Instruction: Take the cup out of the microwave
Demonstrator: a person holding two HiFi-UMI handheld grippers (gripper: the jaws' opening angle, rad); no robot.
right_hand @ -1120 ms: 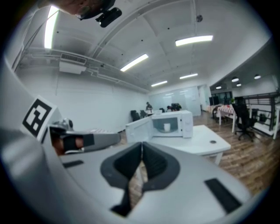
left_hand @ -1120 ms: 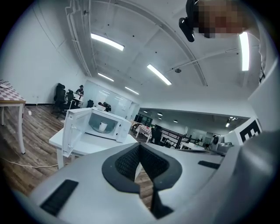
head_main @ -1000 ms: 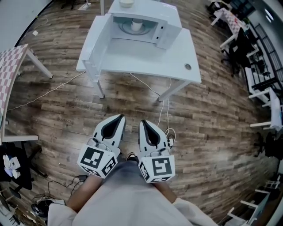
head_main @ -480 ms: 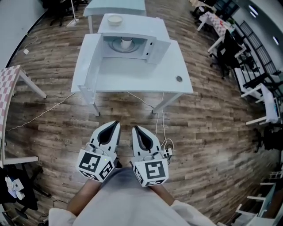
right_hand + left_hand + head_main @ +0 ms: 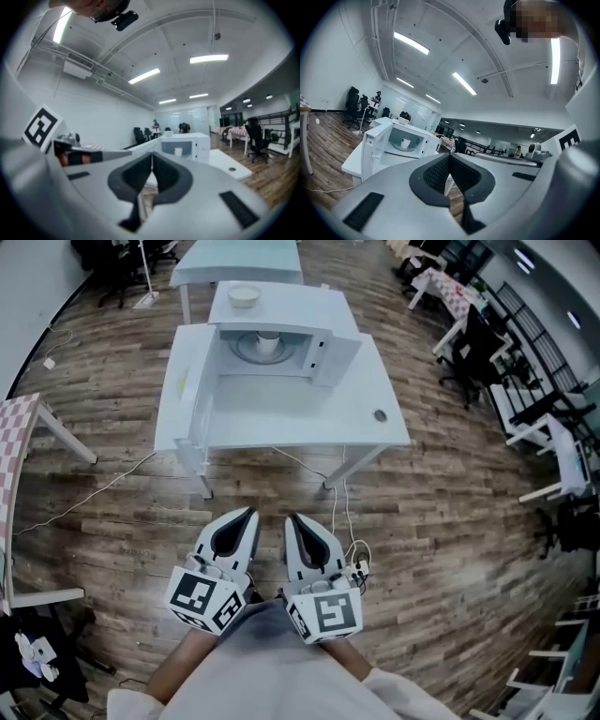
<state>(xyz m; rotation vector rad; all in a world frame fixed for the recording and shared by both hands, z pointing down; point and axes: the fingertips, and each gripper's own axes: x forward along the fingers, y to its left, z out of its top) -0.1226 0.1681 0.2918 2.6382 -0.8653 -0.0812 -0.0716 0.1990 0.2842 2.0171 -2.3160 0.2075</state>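
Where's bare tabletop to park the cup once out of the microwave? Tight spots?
Widest free patch: white table in front of the white microwave, between its open door at left and the front edge. Also free: the right strip around the round cable hole. Crowded: a pale bowl sits on the microwave's top. The white cup stands inside.

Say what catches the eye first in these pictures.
An open microwave stands on a white table ahead, with a white cup inside and a bowl on top. Nearer, the left gripper and right gripper are side by side over the wood floor, both shut and empty, short of the table.
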